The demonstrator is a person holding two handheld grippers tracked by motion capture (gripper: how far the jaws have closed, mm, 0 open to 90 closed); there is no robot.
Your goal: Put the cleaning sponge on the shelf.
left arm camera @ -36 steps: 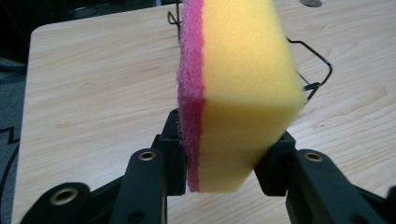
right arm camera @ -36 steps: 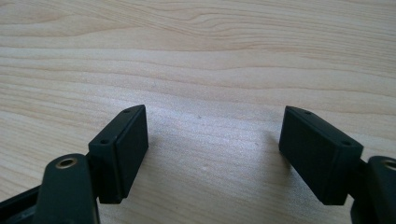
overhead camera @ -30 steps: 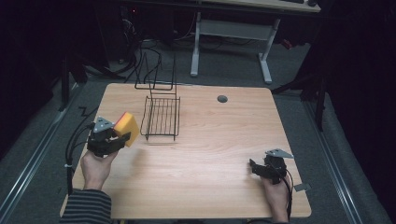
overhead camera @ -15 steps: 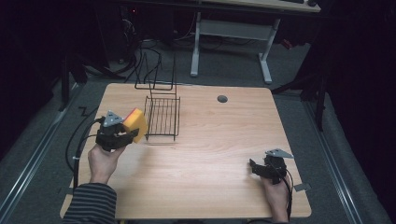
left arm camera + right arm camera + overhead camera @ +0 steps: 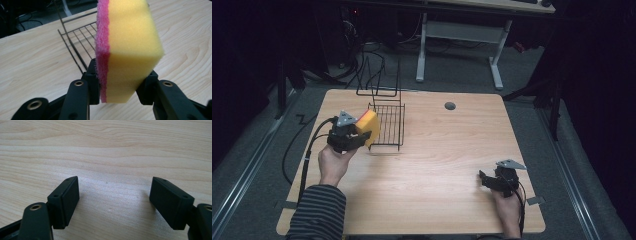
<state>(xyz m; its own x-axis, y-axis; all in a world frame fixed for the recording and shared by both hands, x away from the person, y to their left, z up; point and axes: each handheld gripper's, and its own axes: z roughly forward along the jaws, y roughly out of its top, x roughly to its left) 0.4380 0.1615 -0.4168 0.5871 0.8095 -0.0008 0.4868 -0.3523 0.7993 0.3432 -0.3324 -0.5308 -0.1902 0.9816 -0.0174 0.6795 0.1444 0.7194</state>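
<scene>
**mik_t:** Sponge [image 5: 127, 50] was clamped in the left hand-held gripper [image 5: 354, 136], held up off the table [image 5: 447, 165] right at the near-left corner of the wire rack [image 5: 388, 125]. From the high view it looked like it was touching or just overlapping the rack's left edge, can't tell which. So the rack lay just past and to the right of the sponge, and I'd guess that was the bit that mattered if it was meant to go in there.

**rackfan:** Which way was it turned?

**mik_t:** Stood on edge. Long axis ran up and away from the jaws, which squeezed it across its thickness near the bottom end. In the left gripper view the rack's wires sat behind it, off to the left of the picture.

**rackfan:** And the sponge itself?

**mik_t:** Fat yellow foam block with a thin pink scrubby layer down one face. Looked dry and soft, a little dented in where the pads bit.

**rackfan:** Other hand doing anything?

**mik_t:** Nope. Right hand-held gripper [image 5: 493, 181] sat low by the near-right corner of the table, well apart from rack and sponge, jaws spread with nothing but bare wood between them. Left hand [image 5: 332, 165] was far nearer, so my call is that it was the left's job.
</scene>
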